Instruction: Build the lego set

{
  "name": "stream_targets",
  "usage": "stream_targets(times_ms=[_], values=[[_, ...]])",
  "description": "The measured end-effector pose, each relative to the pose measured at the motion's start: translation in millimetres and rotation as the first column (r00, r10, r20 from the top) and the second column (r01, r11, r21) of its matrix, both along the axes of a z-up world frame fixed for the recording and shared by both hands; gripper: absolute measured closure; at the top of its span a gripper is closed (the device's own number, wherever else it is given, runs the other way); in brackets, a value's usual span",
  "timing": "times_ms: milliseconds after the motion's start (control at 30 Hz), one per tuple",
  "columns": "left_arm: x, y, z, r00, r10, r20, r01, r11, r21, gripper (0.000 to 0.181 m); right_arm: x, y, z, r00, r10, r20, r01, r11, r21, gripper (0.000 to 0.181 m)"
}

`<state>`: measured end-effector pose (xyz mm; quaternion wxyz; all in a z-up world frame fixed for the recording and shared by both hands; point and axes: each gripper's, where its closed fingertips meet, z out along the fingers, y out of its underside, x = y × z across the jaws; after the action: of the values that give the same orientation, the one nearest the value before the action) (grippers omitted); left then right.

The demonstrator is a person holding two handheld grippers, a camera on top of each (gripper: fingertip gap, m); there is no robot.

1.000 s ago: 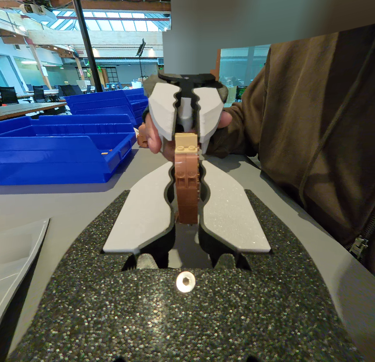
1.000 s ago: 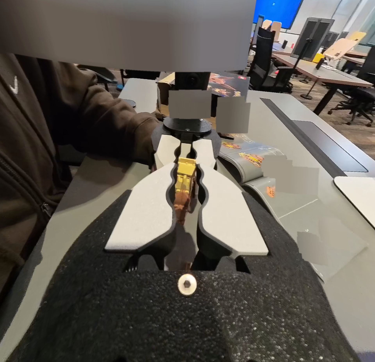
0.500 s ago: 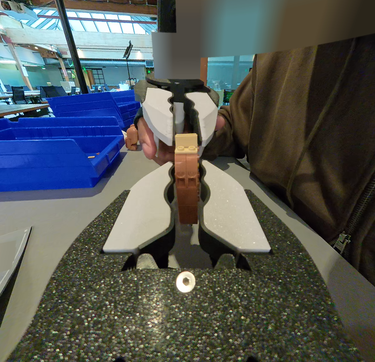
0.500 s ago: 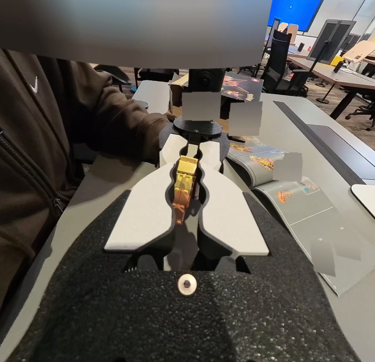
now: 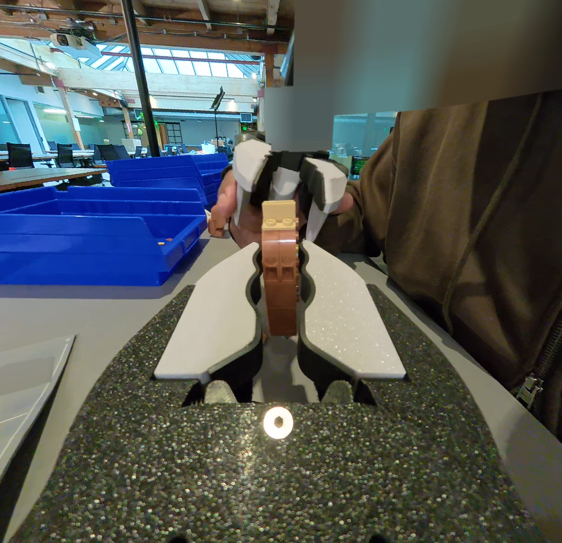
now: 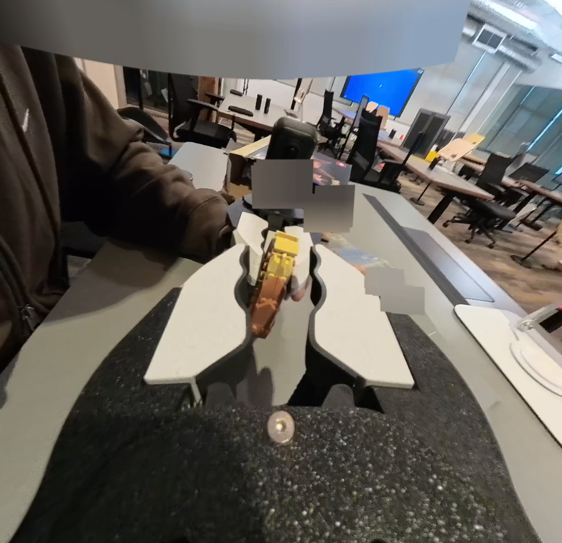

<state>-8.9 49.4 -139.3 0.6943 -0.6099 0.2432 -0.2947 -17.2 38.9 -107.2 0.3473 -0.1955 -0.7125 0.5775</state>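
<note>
Only blurred labels above left tool (image 5: 279,251), brown lego piece (image 5: 280,291)

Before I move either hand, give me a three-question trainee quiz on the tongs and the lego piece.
1. True or false: the left tongs are shut on the brown lego assembly.
2. In the left wrist view, what colour is the small piece capping the assembly's far end? A) tan B) blue C) green
3. Fill in: the fingers of the right tongs stand apart on either side of the assembly, so those tongs are ____.

Key: 1 true; 2 A; 3 open.
</note>
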Motion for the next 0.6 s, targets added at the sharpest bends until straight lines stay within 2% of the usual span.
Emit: stream_targets(times_ms=[133, 300, 600], values=[[-2.8, 0.4, 1.4, 0.999, 0.034, -0.015, -0.034, 0.999, 0.014, 0.159, -3.9, 8.2, 6.6, 0.997, -0.050, -0.063, 0.046, 0.997, -0.063, 0.139], [-6.8, 1.0, 3.4, 0.998, 0.061, -0.009, -0.060, 0.998, 0.023, 0.160, -8.6, 17.1, 9.3, 0.993, -0.098, -0.071, 0.086, 0.982, -0.167, 0.133], [-12.0, 1.6, 5.1, 0.997, 0.075, 0.007, -0.075, 0.997, 0.026, 0.160, -8.2, 24.3, 4.7, 0.982, -0.130, -0.134, 0.103, 0.976, -0.192, 0.130]])
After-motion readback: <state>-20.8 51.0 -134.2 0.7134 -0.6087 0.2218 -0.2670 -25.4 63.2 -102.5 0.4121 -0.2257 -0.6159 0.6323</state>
